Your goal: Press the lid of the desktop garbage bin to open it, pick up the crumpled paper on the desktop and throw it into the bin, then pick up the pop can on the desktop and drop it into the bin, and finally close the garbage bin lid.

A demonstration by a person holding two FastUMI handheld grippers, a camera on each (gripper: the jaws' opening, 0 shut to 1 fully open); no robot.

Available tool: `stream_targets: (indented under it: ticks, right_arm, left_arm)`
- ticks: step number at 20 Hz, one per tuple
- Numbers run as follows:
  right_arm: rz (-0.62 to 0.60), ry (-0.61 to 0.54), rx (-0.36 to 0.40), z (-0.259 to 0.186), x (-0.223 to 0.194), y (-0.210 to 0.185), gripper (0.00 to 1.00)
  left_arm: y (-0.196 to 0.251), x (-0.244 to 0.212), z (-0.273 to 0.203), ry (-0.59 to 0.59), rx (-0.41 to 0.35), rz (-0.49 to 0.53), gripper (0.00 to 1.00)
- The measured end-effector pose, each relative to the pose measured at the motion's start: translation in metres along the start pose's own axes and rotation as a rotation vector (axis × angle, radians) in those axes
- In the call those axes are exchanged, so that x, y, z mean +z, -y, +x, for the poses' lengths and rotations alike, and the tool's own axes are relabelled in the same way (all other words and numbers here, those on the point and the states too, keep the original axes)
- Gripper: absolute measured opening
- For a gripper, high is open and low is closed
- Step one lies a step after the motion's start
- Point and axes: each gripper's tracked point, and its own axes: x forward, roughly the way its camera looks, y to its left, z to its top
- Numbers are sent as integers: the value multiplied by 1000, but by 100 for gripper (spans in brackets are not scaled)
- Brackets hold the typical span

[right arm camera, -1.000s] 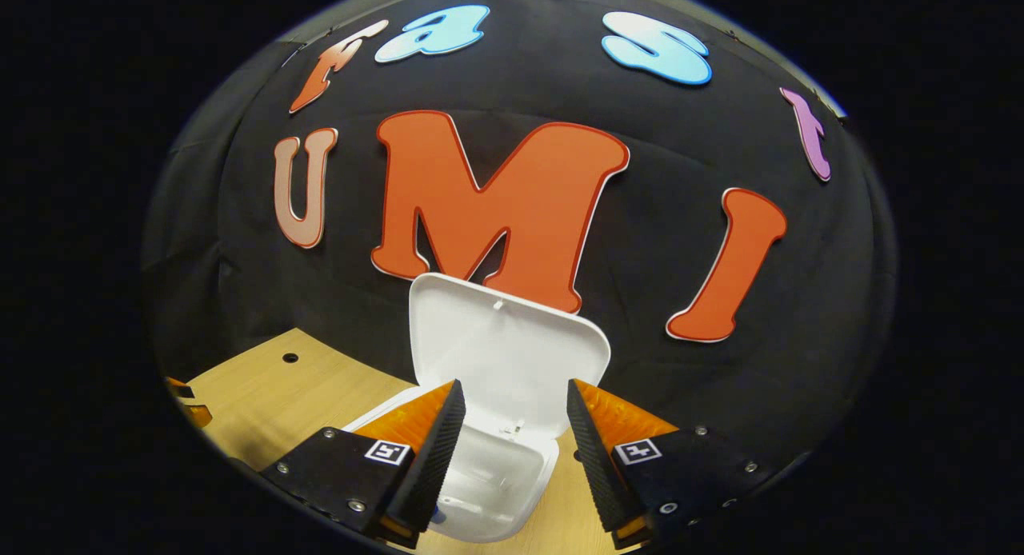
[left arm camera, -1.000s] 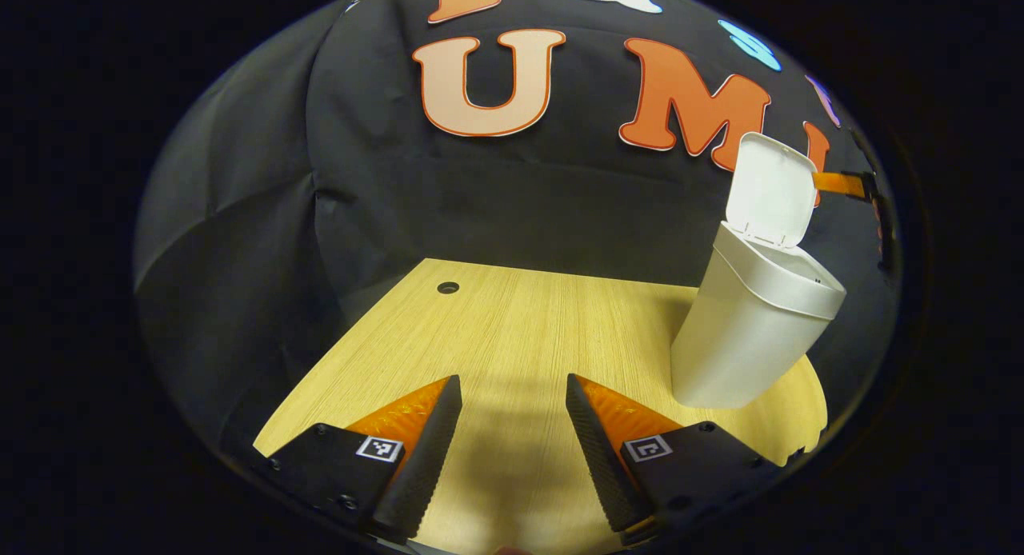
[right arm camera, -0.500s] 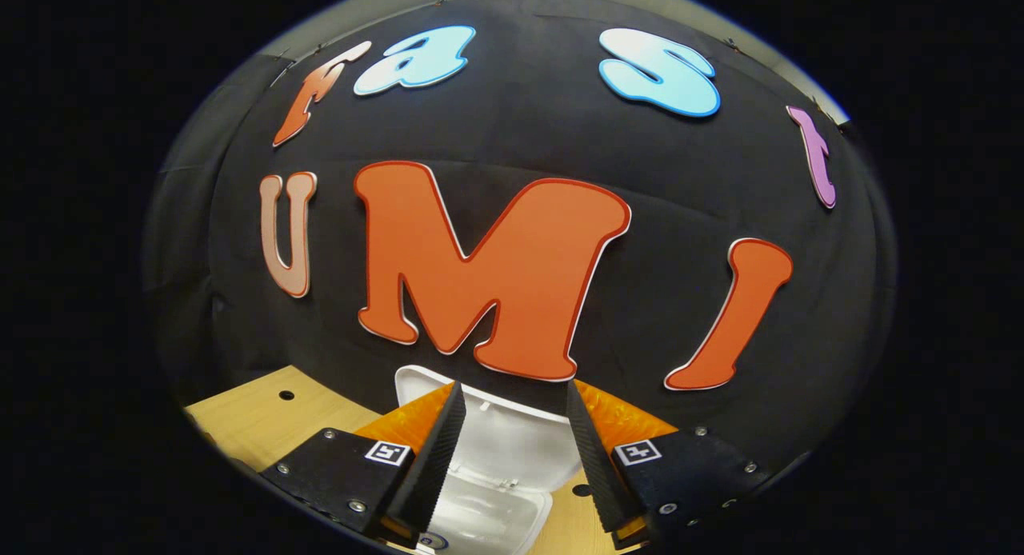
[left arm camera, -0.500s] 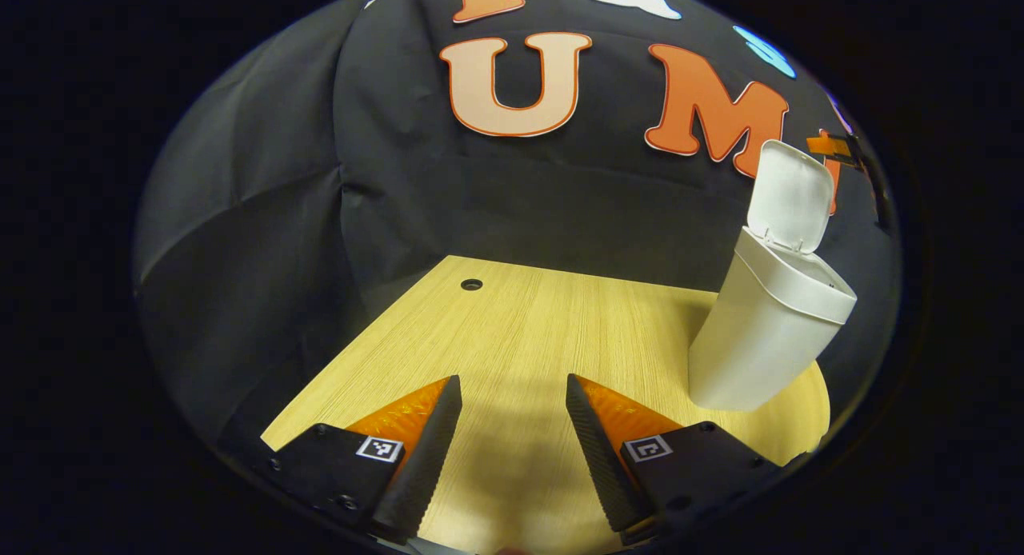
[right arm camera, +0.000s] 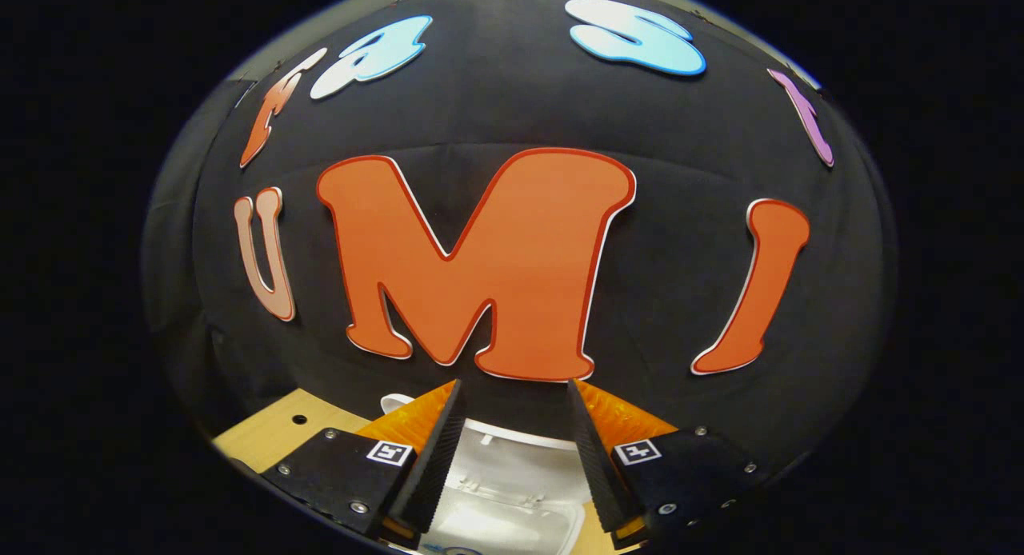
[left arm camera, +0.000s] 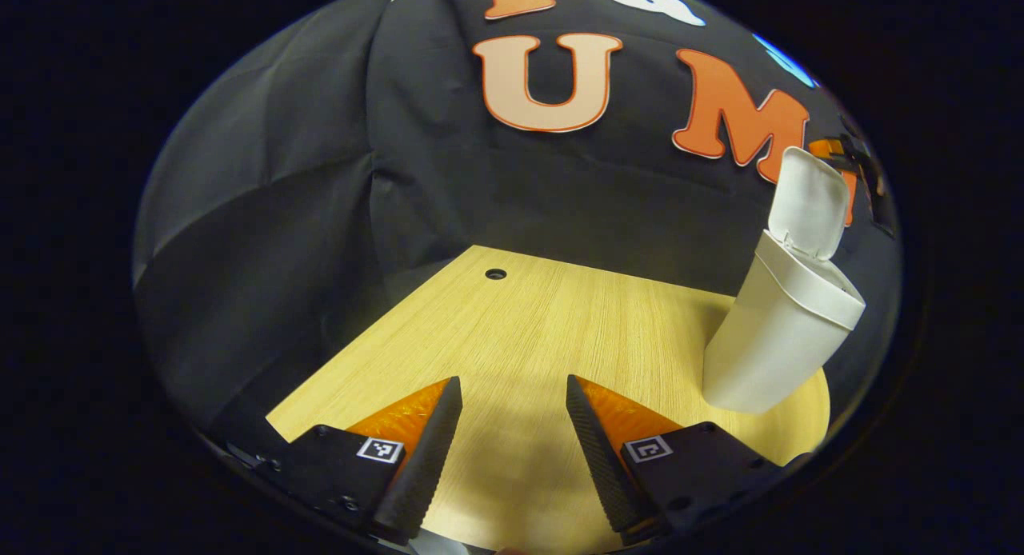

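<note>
The white desktop bin (left arm camera: 772,339) stands at the right of the wooden table (left arm camera: 544,331), its lid (left arm camera: 810,203) swung up and open. My left gripper (left arm camera: 512,443) hovers open low over the table, left of the bin, with nothing between its fingers. In the left gripper view the other gripper (left arm camera: 860,167) shows just behind and above the raised lid. My right gripper (right arm camera: 512,451) is open and empty, high over the bin; the inside of the white lid (right arm camera: 512,479) lies right below and between its fingers.
A small round cable hole (left arm camera: 495,274) sits near the table's far left corner. The black cloth wall rises directly behind the table and close in front of the right gripper. The table's right edge curves just past the bin.
The right gripper has risen and moved toward the wall, so the lid has slid down to the view's bottom edge. The left gripper has turned a little left; the bin has shifted rightward in its view.
</note>
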Motion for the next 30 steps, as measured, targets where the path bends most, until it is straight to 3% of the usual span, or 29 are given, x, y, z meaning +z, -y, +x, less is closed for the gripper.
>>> stream_targets:
  ticks: [4,9,14,29,30]
  right_arm:
    - [52,-42,53,-16,-17,-11,77]
    - [24,-143,47,-35,-62,-11,77]
    - [73,-199,59,-51,-94,-19,77]
    - [61,-326,76,-94,-177,-47,71]
    - [44,-326,71,-99,-179,-47,74]
  left_arm:
    - [-1,2,1,0,-2,-11,85]
    - [12,6,5,-5,-46,31,85]
    - [24,2,9,-11,-83,68,85]
    - [26,-4,14,-16,-99,102,84]
    - [26,-5,14,-20,-100,104,85]
